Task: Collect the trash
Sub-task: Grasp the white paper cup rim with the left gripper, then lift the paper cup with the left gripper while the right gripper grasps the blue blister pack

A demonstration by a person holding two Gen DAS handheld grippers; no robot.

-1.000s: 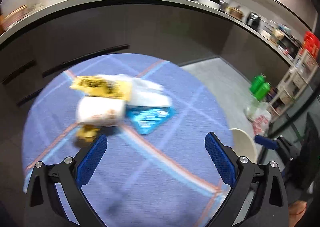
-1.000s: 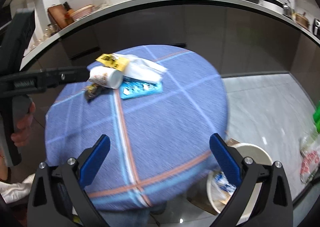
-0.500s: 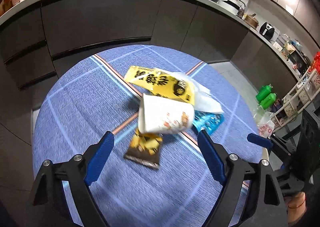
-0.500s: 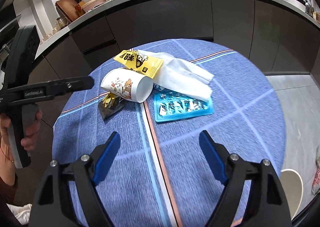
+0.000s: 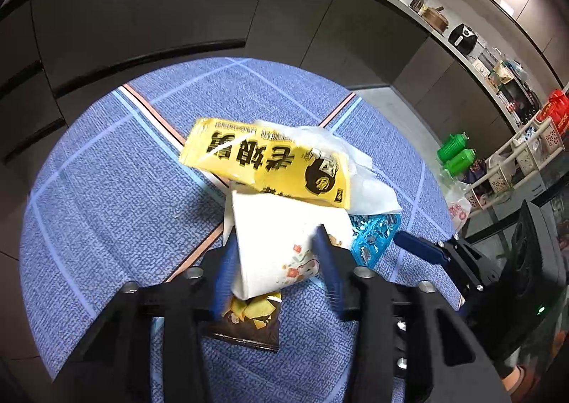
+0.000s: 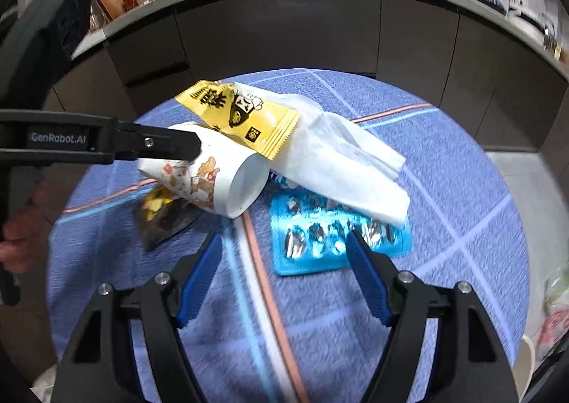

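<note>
Trash pile sits near the middle of the round blue-clothed table [image 6: 444,161]. The cup [image 5: 281,246] lies on its side, long axis running from the left gripper [image 5: 275,268] toward the right gripper's side, its open mouth facing the right wrist camera.

Left gripper: jaws closing, cup body between them, one finger on each flank near the base end. Pads look at or just off the paper; firm contact cannot be told. This hand is plainly nearer the cup.

Right gripper [image 6: 284,271]: jaws closing, still wide, nothing between them. The blue blister pack [image 6: 320,243] lies flat just ahead, its near edge between the fingertips.

Stacking: yellow wrapper [image 5: 270,161] rests across the cup's upper side; white tissue [image 6: 341,161] overlaps wrapper and blister pack; dark snack packet [image 5: 249,317] lies under the cup's base end.

Judgement: lifting the cup likely tips the wrapper off. Bare cloth all round the pile; table edge well apart.
</note>
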